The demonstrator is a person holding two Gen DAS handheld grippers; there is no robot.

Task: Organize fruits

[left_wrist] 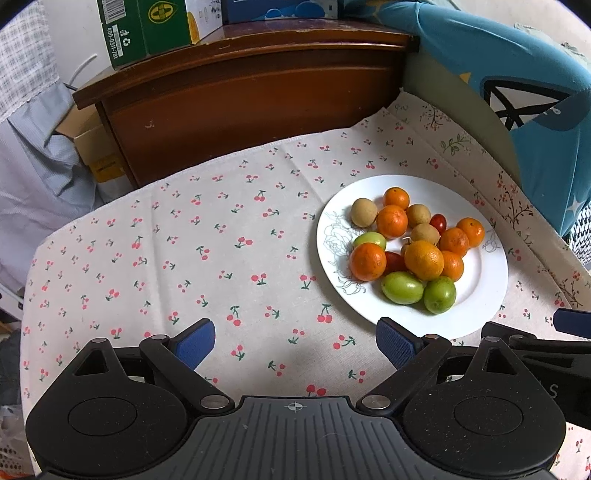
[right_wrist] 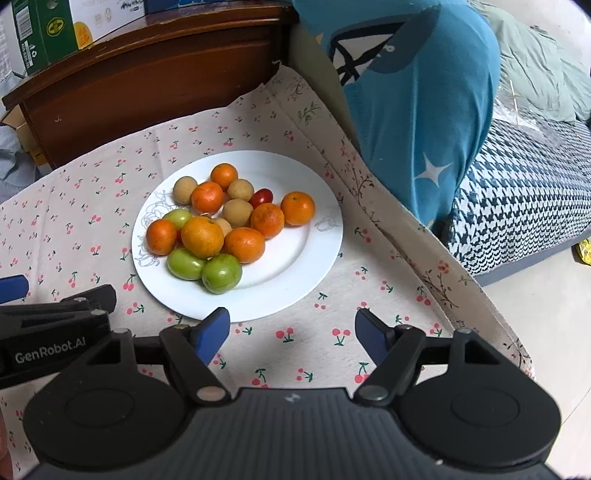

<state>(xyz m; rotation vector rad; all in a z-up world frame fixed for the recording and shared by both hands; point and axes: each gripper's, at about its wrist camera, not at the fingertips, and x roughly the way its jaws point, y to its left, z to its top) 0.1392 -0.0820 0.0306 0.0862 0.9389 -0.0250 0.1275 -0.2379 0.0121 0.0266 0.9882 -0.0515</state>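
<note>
A white plate (left_wrist: 484,280) (right_wrist: 291,273) stands on the cherry-print tablecloth and bears a heap of small fruit: several oranges (left_wrist: 424,259) (right_wrist: 202,236), green fruits (left_wrist: 402,287) (right_wrist: 221,273), tan round fruits (left_wrist: 364,212) (right_wrist: 237,212) and red cherry tomatoes (left_wrist: 438,223) (right_wrist: 261,196). My left gripper (left_wrist: 295,341) hovers open over bare cloth, left of and in front of the plate, nothing between its blue pads. My right gripper (right_wrist: 291,332) hangs open just in front of the plate's near rim, also holding nothing. Each gripper's side shows at the edge of the other's view.
A brown wooden headboard (left_wrist: 251,96) with cardboard boxes (left_wrist: 147,29) on top rises behind the table. A blue cushion (right_wrist: 417,110) leans at the right edge. A houndstooth-covered bed (right_wrist: 524,199) and floor lie beyond the table's right edge. Cloth (left_wrist: 166,258) stretches left of the plate.
</note>
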